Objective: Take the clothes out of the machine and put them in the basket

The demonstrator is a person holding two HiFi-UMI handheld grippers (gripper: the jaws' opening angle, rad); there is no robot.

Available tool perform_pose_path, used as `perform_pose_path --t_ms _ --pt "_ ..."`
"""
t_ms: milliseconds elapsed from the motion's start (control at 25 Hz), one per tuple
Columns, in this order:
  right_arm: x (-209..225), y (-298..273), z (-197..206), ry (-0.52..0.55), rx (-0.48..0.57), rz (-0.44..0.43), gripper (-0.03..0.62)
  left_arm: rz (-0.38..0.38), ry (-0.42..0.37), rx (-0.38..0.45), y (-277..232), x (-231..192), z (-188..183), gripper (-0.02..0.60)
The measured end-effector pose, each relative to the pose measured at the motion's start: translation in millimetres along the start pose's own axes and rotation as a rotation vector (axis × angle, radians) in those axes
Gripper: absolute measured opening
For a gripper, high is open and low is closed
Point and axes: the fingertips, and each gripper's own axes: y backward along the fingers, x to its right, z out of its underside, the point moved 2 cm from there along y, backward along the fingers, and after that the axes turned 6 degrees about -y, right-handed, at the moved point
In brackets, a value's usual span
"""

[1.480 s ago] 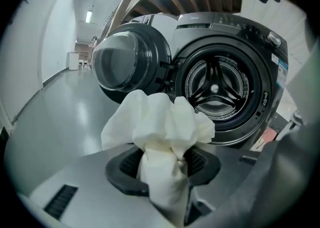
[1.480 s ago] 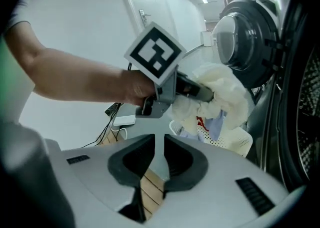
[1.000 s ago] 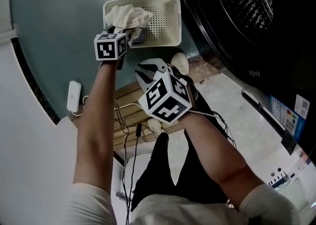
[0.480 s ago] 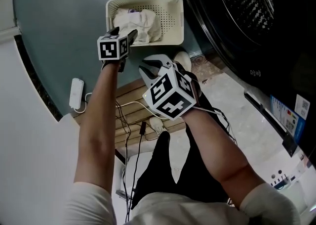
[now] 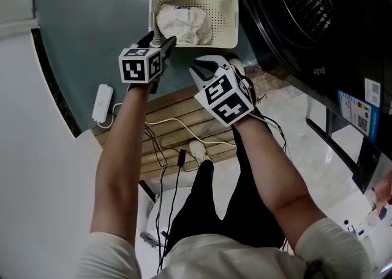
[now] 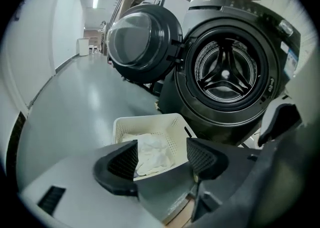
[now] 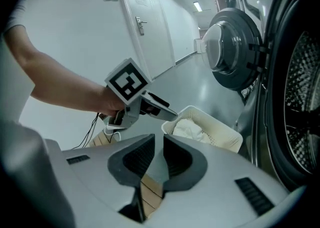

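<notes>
A white perforated basket [image 5: 226,26] stands on the grey floor beside the dark washing machine, with a white cloth [image 5: 184,23] lying loose inside it. My left gripper [image 5: 160,42] hovers above and short of the basket's near rim. Its jaws stand apart and are closing, with nothing between them. In the left gripper view the cloth [image 6: 152,152] and basket [image 6: 145,122] lie beyond the jaws, and the machine's drum [image 6: 225,74] looks bare. My right gripper [image 5: 205,66] hangs close beside the left one, shut and holding nothing.
The machine's round door [image 6: 142,41] stands swung open behind the basket. A white power strip [image 5: 102,103] and cables [image 5: 171,143] lie on a wooden board [image 5: 177,118] under my arms. The person's dark trousers and a shoe [image 5: 197,149] are below.
The left gripper let go of the white cloth, which dropped into the basket. It then rose and drew back with its jaws apart. The right gripper barely moved.
</notes>
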Motion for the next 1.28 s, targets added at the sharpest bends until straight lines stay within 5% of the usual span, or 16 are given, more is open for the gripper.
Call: perform_pose_path --t_ms 600,960,1280 --pt "-26 70 -2 -0.232 0.310 0.038 0.054 0.061 0.000 0.211 197 92 1 0.212" --pt "-127 207 -19 -0.080 0.341 -0.020 0.054 0.158 -0.088 0.298 362 173 7 0.029" --pt "-219 313 -8 -0.062 0.378 -0.021 0.051 0.250 -0.080 0.358 480 229 18 -0.003"
